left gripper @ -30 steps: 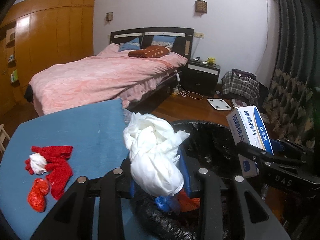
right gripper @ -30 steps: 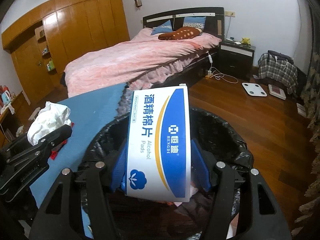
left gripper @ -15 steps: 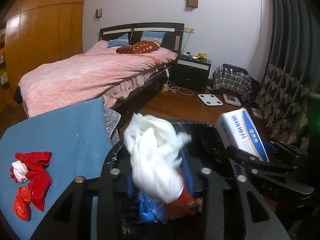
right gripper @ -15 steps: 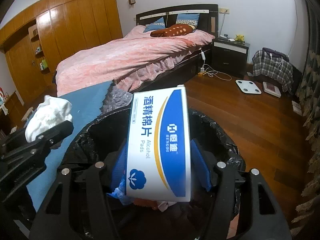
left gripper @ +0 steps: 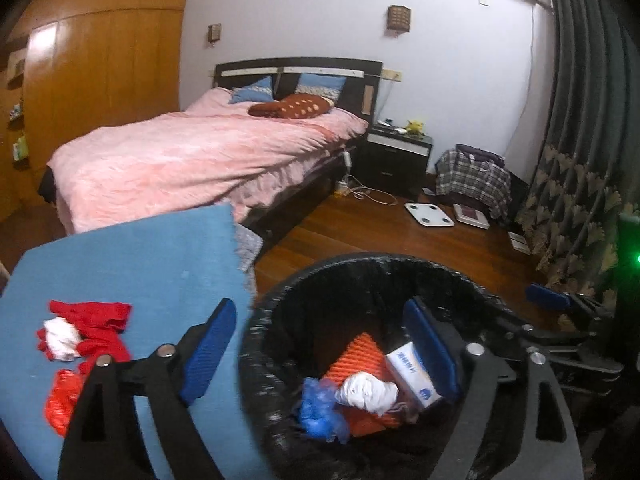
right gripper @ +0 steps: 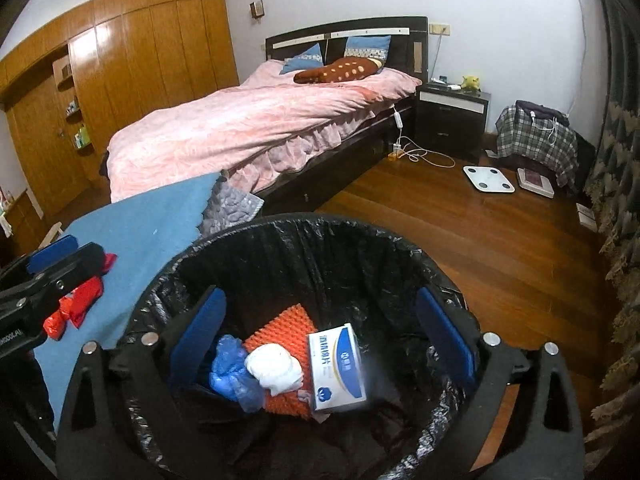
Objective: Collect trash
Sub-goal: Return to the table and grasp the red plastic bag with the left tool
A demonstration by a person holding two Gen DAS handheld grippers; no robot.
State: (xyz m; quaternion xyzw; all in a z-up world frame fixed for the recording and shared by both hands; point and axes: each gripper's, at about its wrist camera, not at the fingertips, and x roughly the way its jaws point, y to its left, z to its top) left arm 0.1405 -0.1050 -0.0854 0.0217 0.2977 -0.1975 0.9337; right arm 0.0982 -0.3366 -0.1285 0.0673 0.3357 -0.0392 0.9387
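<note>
The drop into the round bin lined with black plastic (right gripper: 280, 240) looks to be the step in hand. The left gripper (left gripper: 320, 344) and right gripper (right gripper: 320, 332) both tilt downward over its mouth, jaws opening with nothing between them. Below them, in the bin, lie the crumpled white tissue wad (right gripper: 274, 366) and the blue-and-white cardboard box of alcohol pads (right gripper: 338, 364). Next, I judge, the left gripper must swing left to the red cloth scraps (left gripper: 86, 332) on the blue table covering (left gripper: 140, 252) and close on them.
</note>
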